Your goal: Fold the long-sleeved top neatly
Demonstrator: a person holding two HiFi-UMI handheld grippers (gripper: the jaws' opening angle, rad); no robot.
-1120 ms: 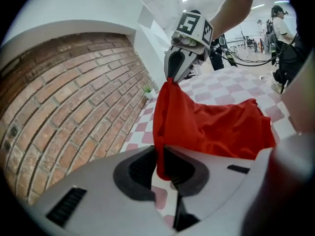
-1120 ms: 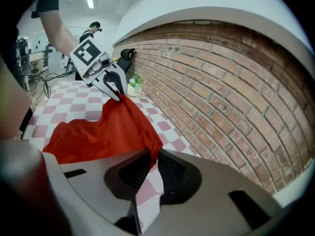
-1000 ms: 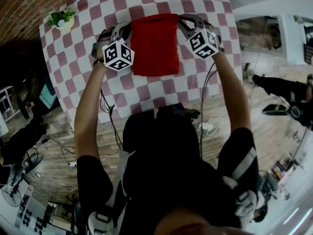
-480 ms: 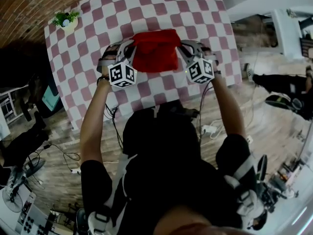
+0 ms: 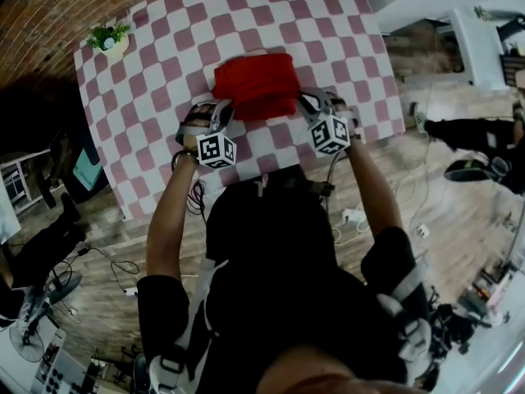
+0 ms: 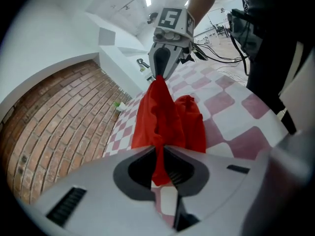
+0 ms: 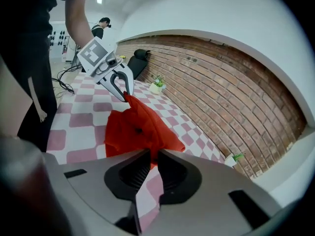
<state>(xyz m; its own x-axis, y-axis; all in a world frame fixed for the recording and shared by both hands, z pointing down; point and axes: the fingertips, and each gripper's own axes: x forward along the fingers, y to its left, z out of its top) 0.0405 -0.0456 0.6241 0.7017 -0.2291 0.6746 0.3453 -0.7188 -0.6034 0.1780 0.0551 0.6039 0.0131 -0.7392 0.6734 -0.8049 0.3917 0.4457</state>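
The red long-sleeved top (image 5: 254, 84) lies bunched in a short fold on the checked tablecloth (image 5: 164, 64). Its near edge is lifted between my two grippers. My left gripper (image 5: 223, 112) is shut on the top's near left corner; in the left gripper view red cloth (image 6: 167, 117) runs into its jaws (image 6: 160, 168). At the near right corner my right gripper (image 5: 305, 105) is shut on the cloth (image 7: 138, 127), which is pinched between its jaws (image 7: 151, 161). Each gripper view shows the other gripper across the stretched edge: the right gripper (image 6: 165, 58) and the left gripper (image 7: 115, 80).
A small potted plant (image 5: 108, 38) stands at the table's far left corner. A brick wall (image 5: 49, 6) runs behind the table. Cables (image 5: 344, 212) trail over the wooden floor beside the near edge. Another person stands far off (image 7: 101, 26).
Both grippers came down and toward the table's near edge, still holding the top. The top, which hung as a long panel, now rests on the table as a shorter folded bundle.
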